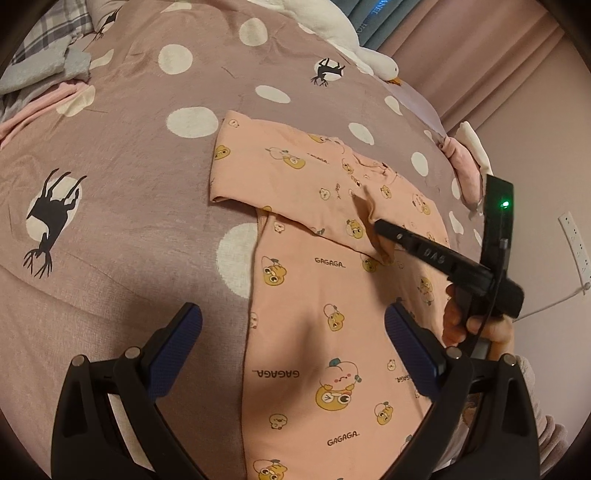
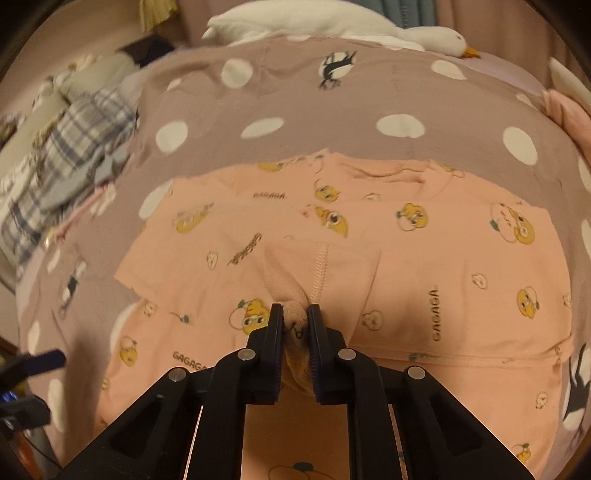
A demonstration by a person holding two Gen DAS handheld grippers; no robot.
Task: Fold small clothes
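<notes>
Bedspread (image 1: pixel 140 155), mauve with white dots and dark deer prints, filling both views. Pink shirt (image 1: pixel 332 314) with duck prints spread flat near the middle of the bedspread, one sleeve (image 1: pixel 280 177) folded across its chest. White goose toy (image 2: pixel 332 26) along the far edge. Plaid clothes (image 2: pixel 66 147) heaped at the far left corner. Left gripper (image 1: pixel 293 336) wide open, hovering over the shirt's lower part, nothing between the pads. Right gripper (image 2: pixel 295 325) clamped on a pinched bunch of shirt fabric, held by a hand (image 1: pixel 476 325).

Home bedroom: bed with dotted duvet (image 1: pixel 147 177), goose plush (image 2: pixel 332 26), curtains (image 1: pixel 480 44).
</notes>
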